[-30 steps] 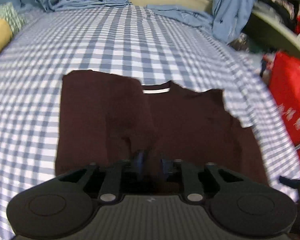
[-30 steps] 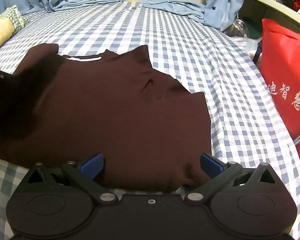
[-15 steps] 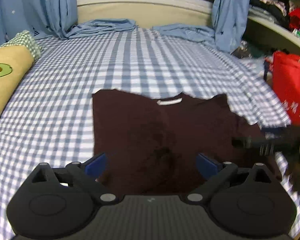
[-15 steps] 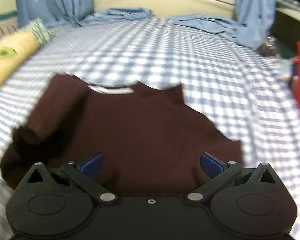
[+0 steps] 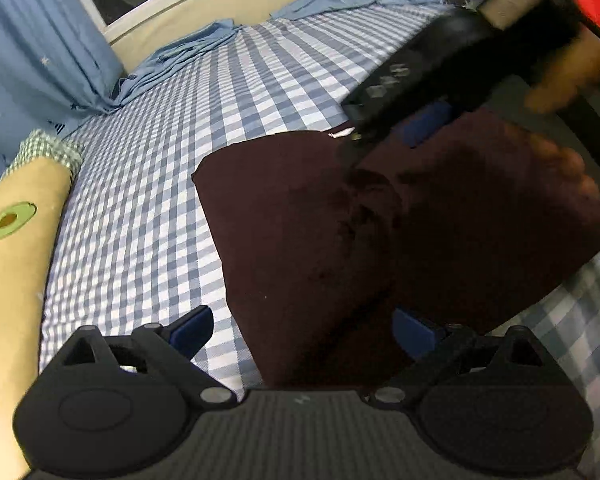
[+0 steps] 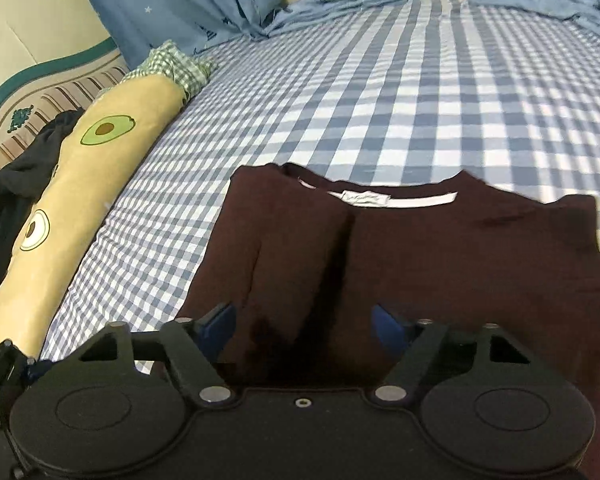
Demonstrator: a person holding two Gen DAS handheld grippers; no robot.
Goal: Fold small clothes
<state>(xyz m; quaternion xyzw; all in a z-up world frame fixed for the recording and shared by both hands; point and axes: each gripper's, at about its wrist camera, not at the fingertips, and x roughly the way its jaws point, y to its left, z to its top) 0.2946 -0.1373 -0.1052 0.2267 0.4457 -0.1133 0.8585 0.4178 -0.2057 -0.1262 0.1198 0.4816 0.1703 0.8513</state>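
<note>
**One side folded in, and several ways to undo it**

Nearest to me, the left gripper [image 5: 302, 330] hangs over the near hem of the dark maroon cotton T-shirt [image 5: 300, 232], its blue-tipped fingers spread wide with nothing between them. The right gripper [image 6: 302, 326] is spread the same way, empty, low above the shirt's middle. In the left camera's view its black body crosses the far right corner of the shirt, blurred, so exactly where it stands I cannot say.

The shirt lies flat on the blue-and-white checked bedsheet [image 6: 380, 92], collar pointing away from the grippers. Its left side looks already turned inward, making a long lengthwise ridge [image 6: 346, 248]. The right side spreads out unfolded, so by my reckoning the job is partway through.

The risks, as I judge them:

- A finger brushing that ridge could drag the loose flap open again (soft cotton gives little resistance).
- Pinching the right edge too deep may catch the sheet beneath and haul both up together.
- Gripping only the top layer at the hem would skew the fold.

Left of the shirt sits a long tan avocado-print bolster pillow [image 6: 112, 152], well apart. Beyond the collar, pale blue star-print curtains [image 6: 180, 4] trail onto the bed, too far to interfere.
</note>
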